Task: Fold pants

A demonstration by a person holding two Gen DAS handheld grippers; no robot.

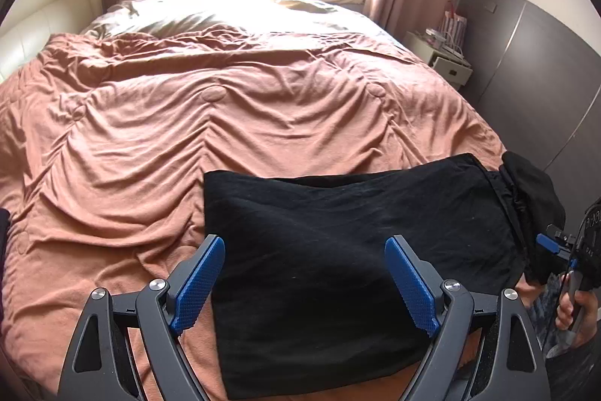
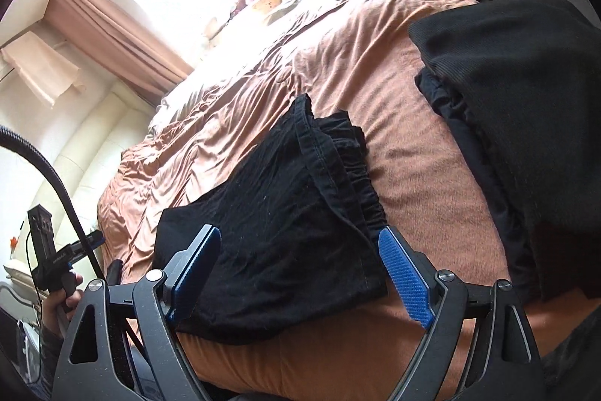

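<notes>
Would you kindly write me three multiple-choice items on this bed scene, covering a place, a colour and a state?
1. Where do the folded black pants lie?
A. on the bedspread, near its close edge
B. on the nightstand
C. on the windowsill

2. What colour is the bedspread?
A. navy blue
B. salmon pink
C. green

3. How does the left gripper stand?
A. clamped on the waistband
B. shut and empty
C. open, holding nothing

Answers:
1. A, since the pants rest on the cover just ahead of both grippers, with the nightstand far off beside the bed.
2. B, as its wrinkled fabric shows in both views.
3. C, because its blue pads stand wide apart above the cloth, as do those of the right gripper.
</notes>
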